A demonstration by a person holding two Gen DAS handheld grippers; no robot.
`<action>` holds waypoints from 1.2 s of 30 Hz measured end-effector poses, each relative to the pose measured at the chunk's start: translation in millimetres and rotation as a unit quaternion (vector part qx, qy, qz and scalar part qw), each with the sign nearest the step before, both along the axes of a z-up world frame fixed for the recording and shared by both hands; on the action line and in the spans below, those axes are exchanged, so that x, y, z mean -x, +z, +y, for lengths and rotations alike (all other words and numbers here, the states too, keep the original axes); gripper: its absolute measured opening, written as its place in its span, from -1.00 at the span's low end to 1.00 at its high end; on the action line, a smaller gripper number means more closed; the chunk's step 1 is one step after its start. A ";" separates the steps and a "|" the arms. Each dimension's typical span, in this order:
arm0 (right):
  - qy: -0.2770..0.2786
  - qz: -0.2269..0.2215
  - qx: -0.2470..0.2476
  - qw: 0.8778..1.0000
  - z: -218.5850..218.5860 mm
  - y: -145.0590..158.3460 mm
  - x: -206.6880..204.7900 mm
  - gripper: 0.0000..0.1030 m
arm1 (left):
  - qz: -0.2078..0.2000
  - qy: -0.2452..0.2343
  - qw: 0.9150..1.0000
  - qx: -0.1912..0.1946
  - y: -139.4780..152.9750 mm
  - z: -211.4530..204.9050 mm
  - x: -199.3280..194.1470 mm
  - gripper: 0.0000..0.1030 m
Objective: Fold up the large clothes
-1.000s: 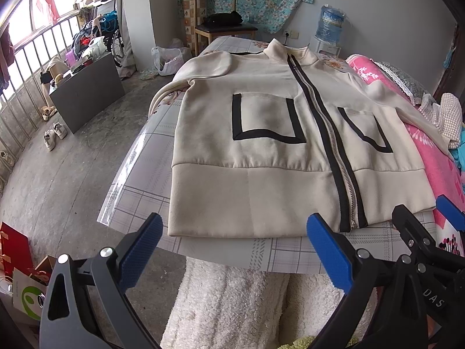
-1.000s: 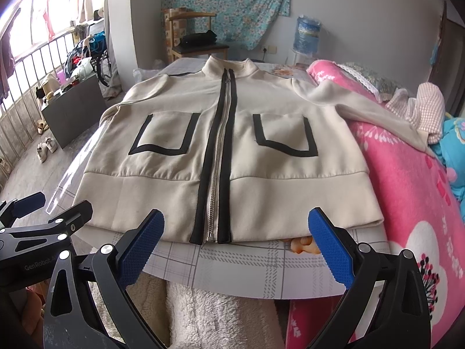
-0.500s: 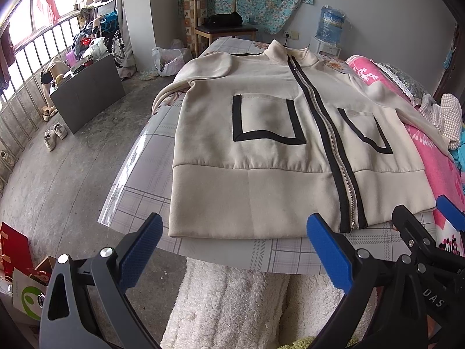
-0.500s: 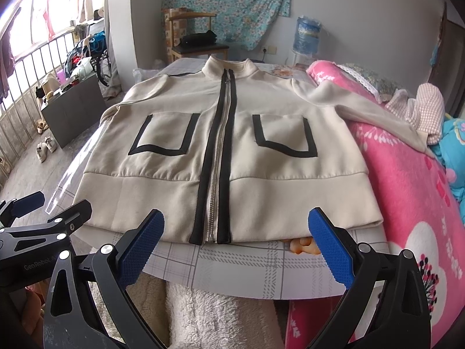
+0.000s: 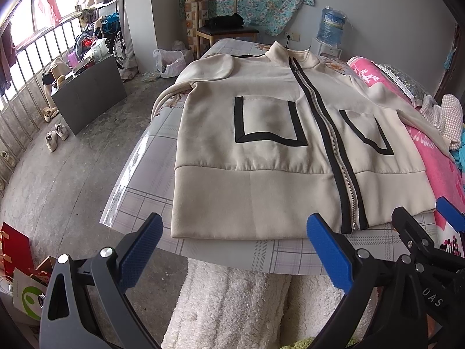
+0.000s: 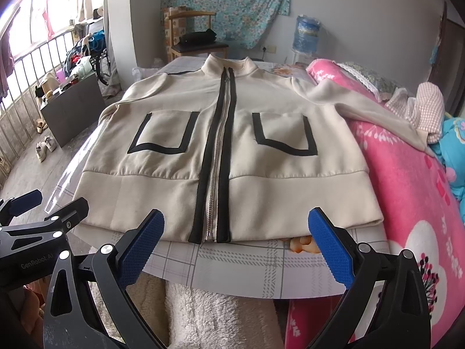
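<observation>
Fingers (image 5: pixel 139 250) of the left hand-held gripper (image 5: pixel 234 250) stand spread wide with nothing between their blue pads, hovering short of the tabletop (image 5: pixel 145 203) edge. The right hand-held gripper (image 6: pixel 235 247) is released in the same way, its blue fingers (image 6: pixel 328 244) apart and empty; in the left wrist view its black frame shows at the lower right, just beside the left one.

Straight ahead of both lies the jacket (image 5: pixel 261 157), cream with black trim, spread flat and face up on the tabletop, which is covered by a checked cloth under clear plastic. Its hem is the nearest part, lying just beyond the fingertips without touching them. The zipper (image 6: pixel 216 157) is closed and runs away from the grippers up to the stand-up collar at the far end. A black-outlined pocket (image 6: pixel 162 133) sits on either side of the zipper. The sleeve on the right stretches off the tabletop onto a pink blanket (image 6: pixel 407 192) on the bed beside it; the sleeve on the left hangs over the far left edge.

Below the grippers, a fluffy white cover (image 5: pixel 232 305) hangs under the near tabletop edge. Farther off, past the collar, stand a wooden chair (image 6: pixel 194 40) and a water bottle (image 6: pixel 305 35) against the wall.
</observation>
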State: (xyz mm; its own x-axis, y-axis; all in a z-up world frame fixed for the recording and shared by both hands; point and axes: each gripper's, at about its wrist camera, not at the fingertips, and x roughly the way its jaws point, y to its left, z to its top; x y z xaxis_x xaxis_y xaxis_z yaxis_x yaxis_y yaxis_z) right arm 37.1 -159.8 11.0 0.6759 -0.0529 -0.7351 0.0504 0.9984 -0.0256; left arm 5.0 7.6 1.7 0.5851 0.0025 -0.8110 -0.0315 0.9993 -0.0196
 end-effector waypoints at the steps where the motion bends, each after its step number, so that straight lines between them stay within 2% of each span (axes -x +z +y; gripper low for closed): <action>1: 0.000 0.000 0.000 1.000 -0.5 -0.4 0.1 0.85 | 0.000 0.000 1.000 0.000 0.0 -0.2 0.3 0.89; 28: 0.000 0.000 0.000 1.000 0.1 0.0 0.9 0.85 | -0.001 0.003 1.000 -0.003 6.2 10.8 -5.4 0.89; 36: 0.004 -0.017 0.002 1.000 -1.3 4.5 3.3 0.85 | -0.003 0.009 1.000 -0.010 1.1 11.8 -10.7 0.89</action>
